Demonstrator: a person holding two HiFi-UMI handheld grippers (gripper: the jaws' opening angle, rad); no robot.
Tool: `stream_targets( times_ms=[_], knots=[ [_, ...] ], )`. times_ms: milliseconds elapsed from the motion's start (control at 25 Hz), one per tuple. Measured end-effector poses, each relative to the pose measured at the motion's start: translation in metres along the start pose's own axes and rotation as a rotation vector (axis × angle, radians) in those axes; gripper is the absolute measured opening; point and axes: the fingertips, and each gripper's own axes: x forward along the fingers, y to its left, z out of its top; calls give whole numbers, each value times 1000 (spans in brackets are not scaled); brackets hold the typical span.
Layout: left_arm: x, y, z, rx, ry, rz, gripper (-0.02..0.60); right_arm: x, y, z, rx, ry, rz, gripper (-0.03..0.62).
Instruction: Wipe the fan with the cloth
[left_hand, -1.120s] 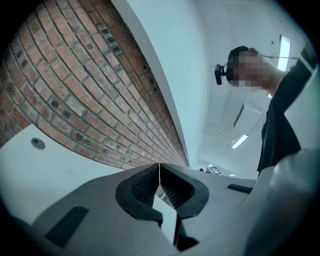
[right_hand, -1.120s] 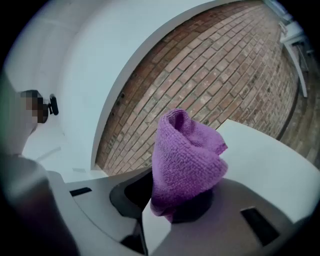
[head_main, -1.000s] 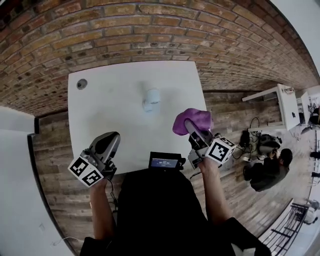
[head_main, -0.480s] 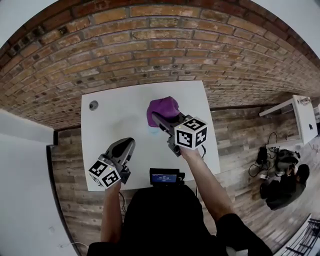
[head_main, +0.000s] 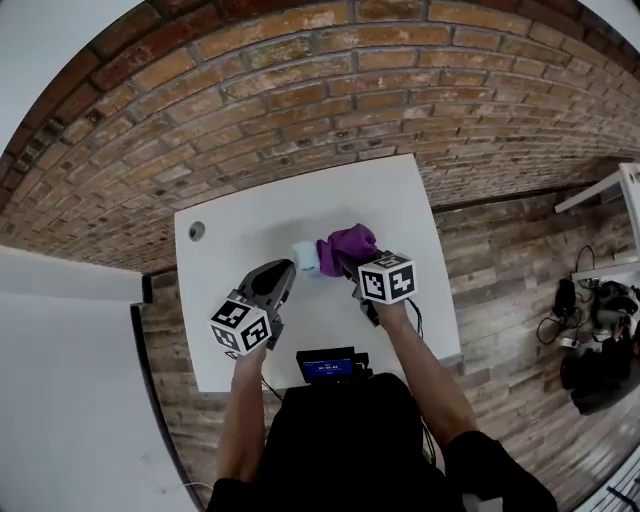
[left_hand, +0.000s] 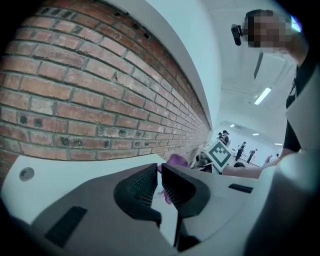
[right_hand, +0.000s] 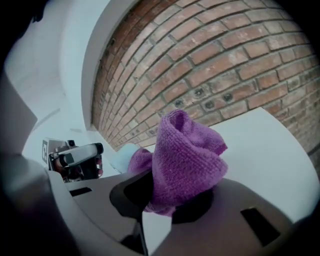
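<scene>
Far to the left of the left jaws, a round hole (head_main: 196, 230) sits in the white table (head_main: 250, 212), close to the edge that meets the brick wall (head_main: 300, 100). The left gripper (left_hand: 159, 172) points toward that wall. Its jaws are drawn almost together, with only a thin slit between the ribbed pads (left_hand: 142, 187), and nothing is clamped in them. Just ahead of their tips and a little to the right stands the fan (head_main: 305, 257), a small pale thing on the table. In the left gripper view, the purple cloth (left_hand: 175, 161) shows past the tips, on the right.

The right gripper (right_hand: 170, 197) has its jaws clamped on the cloth. The cloth is bunched into a thick wad that rises out between them and hides their tips from above. The fan stands just left of these jaws, right beside the lowest fold of the cloth. Whether the cloth touches it cannot be told. The fan thus lies between the two pairs of jaws, nearer the right pair.

Behind both grippers, at the table's near edge, a small dark screen (head_main: 325, 367) sits between the person's forearms.
</scene>
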Motion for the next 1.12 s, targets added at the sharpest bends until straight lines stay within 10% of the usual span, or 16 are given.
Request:
stream_targets(
  times_ms=[160, 440, 920, 1120],
  knots=[
    [13, 3, -3, 33, 39, 9, 14, -15, -2, 13, 45, -70, -3, 72],
    [27, 4, -8, 56, 96, 7, 14, -14, 84, 87, 46, -249, 293, 72],
    [25, 12, -12, -39, 68, -17, 14, 15, -4, -20, 110, -20, -26, 72],
    [14, 26, -2, -201, -59, -51, 14, -16, 48, 46, 88, -261, 146, 72]
  ],
)
